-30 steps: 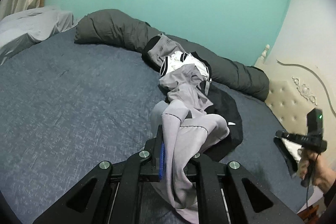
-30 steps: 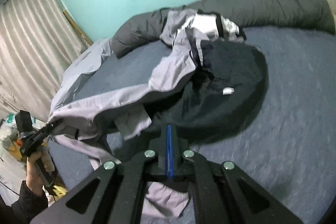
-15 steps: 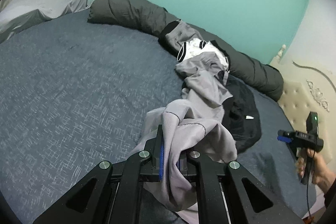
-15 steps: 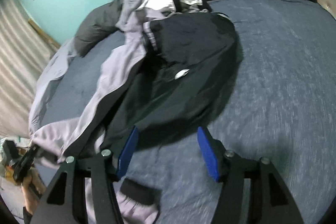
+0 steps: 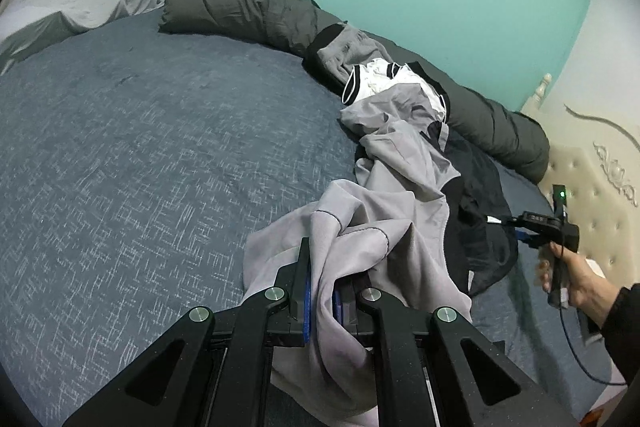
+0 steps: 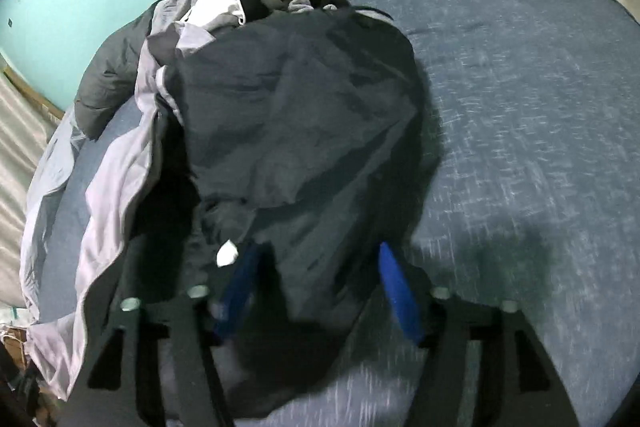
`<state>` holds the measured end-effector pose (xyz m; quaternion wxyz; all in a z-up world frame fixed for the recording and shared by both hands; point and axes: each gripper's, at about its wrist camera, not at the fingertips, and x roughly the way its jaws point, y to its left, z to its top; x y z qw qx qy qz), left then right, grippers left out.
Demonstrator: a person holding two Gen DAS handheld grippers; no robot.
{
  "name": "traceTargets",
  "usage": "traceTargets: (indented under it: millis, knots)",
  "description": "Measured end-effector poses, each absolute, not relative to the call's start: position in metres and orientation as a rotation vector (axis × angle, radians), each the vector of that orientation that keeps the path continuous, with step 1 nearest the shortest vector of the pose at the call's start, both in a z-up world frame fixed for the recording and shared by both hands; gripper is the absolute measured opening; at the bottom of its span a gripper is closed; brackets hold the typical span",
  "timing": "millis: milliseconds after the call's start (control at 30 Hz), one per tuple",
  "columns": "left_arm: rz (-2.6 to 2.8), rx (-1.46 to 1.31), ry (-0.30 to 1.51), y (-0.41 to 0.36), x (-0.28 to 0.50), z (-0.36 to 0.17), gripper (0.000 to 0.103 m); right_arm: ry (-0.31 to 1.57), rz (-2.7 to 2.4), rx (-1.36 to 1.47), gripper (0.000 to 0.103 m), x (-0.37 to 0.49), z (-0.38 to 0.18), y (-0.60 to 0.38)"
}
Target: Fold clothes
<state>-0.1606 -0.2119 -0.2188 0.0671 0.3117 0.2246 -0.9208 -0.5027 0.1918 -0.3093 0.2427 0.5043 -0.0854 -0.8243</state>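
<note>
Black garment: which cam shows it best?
Right wrist. The black garment fills the centre of that view, its near edge between the right gripper's closing fingers. The left wrist view shows only a dark strip, mostly hidden behind the grey garment.

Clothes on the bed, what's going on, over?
Left gripper shut on grey garment. Right gripper jaws closing around black garment edge, not clamped yet. Clothes pile tangled behind.

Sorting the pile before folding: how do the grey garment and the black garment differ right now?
The grey garment is pale and pinched in the shut left gripper; the black garment is dark and sits between the right gripper's closing jaws, not yet pinched. Both lie crumpled on the blue bed.
</note>
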Motion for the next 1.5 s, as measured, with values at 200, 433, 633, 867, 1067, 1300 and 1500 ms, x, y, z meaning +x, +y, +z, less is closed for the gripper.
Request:
traceTargets:
  millis: [200,433,633,867,1067,1300,1500]
  knots:
    - [-2.774,0.949,0.667,-0.211,-0.166,-0.221,0.008,-0.161,-2.238,1.295,0.007,-0.481,-0.305,0.191]
    - [-2.765,0.917,0.686,-0.215,-0.155,-0.213,0.008,0.013,-2.140,1.218,0.005,-0.385,-0.267,0.204]
    - [-2.769,0.855,0.711,-0.215,-0.139,-0.198,0.008,0.141,-2.004,1.360,0.005,-0.282,-0.292,0.217]
    - [-2.782,0.852,0.691,-0.208,-0.138,-0.193,0.008,0.210,-1.885,1.490,0.008,-0.223,-0.323,0.220]
    - [-2.787,0.866,0.675,-0.208,-0.141,-0.195,0.008,0.222,-1.976,1.393,0.016,-0.236,-0.264,0.246]
    - [-2.779,0.875,0.683,-0.213,-0.145,-0.198,0.008,0.347,-2.138,1.169,0.035,-0.264,-0.212,0.237]
    - [-2.770,0.886,0.686,-0.213,-0.148,-0.201,0.008,0.548,-2.074,1.159,0.054,-0.292,-0.243,0.179]
